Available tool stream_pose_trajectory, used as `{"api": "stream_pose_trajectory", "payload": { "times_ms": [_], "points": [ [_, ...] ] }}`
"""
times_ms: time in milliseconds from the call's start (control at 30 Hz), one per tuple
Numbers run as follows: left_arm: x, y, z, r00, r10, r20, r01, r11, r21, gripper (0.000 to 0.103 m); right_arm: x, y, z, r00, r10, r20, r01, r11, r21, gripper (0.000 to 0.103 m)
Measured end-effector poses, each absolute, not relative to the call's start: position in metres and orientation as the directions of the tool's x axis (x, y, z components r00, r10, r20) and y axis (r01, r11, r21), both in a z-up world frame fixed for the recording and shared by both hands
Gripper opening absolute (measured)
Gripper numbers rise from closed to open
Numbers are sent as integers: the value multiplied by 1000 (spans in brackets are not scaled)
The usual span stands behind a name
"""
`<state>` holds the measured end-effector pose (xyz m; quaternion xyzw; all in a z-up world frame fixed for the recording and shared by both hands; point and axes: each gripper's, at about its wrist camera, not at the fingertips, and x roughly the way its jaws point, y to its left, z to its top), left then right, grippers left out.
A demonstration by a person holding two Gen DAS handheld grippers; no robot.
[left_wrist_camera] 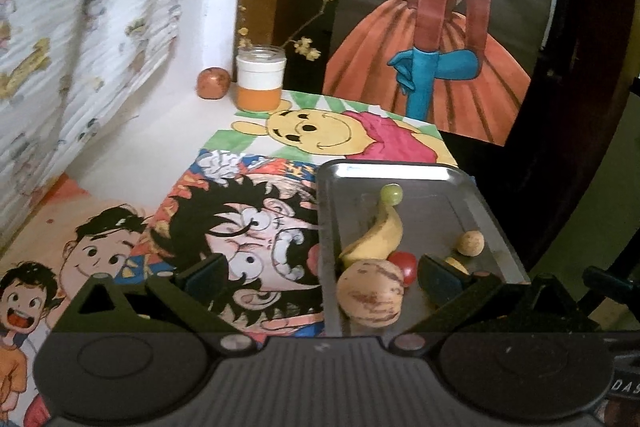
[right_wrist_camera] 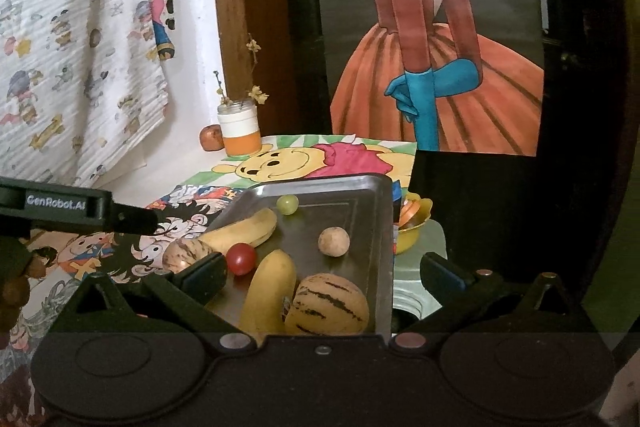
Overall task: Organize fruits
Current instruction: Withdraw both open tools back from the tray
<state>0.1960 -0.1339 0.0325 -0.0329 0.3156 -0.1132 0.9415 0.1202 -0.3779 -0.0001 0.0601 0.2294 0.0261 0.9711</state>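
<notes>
A metal tray lies on the cartoon-covered table and holds several fruits: two bananas, two striped pale melons, a red tomato, a green grape and a small tan round fruit. In the left wrist view the tray holds a banana, a melon, the tomato, the grape and the tan fruit. My left gripper is open over the tray's left edge. My right gripper is open above the tray's near end. Both are empty.
A jar with an orange band and dried flowers stands at the back, with a reddish round fruit beside it. A yellow bowl sits right of the tray. A painting of a woman leans behind. A curtain hangs left.
</notes>
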Motion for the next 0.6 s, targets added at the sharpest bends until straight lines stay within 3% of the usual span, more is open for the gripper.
{"api": "stream_pose_trajectory", "payload": {
  "times_ms": [600],
  "points": [
    [165,-114,25,835,-156,-527,121,988,-100,103,102,-356,3,908,10,-418,33,995,95,102]
  ]
}}
